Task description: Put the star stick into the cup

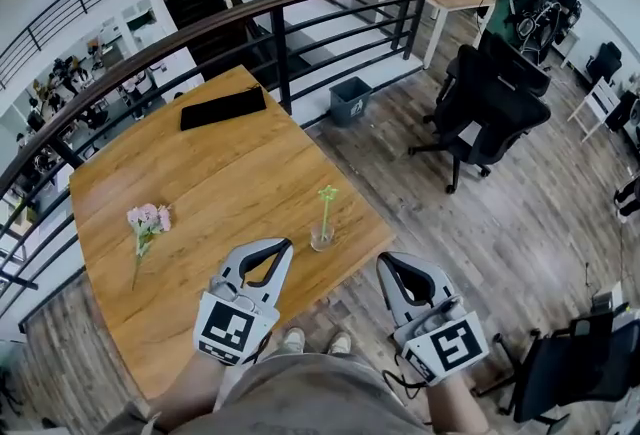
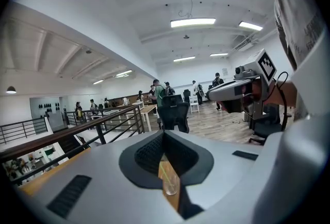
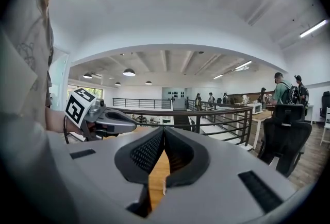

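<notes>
A clear cup [image 1: 322, 241] stands near the front edge of the wooden table [image 1: 200, 183], and the green star stick [image 1: 326, 208] stands upright in it, star end up. My left gripper [image 1: 286, 244] rests just left of the cup with its jaws together and nothing between them. In the left gripper view, the cup [image 2: 170, 184] shows through the gap below the closed tips of the left gripper [image 2: 164, 133]. My right gripper [image 1: 382, 263] hangs off the table's front right edge, shut and empty. The right gripper view shows the right gripper [image 3: 163, 129] shut.
A pink flower [image 1: 148, 219] lies on the table's left side, and a flat black object [image 1: 223, 108] lies at its far end. A black railing [image 1: 280, 43] runs behind the table. A blue bin [image 1: 350, 100] and a black office chair [image 1: 490, 108] stand on the floor to the right.
</notes>
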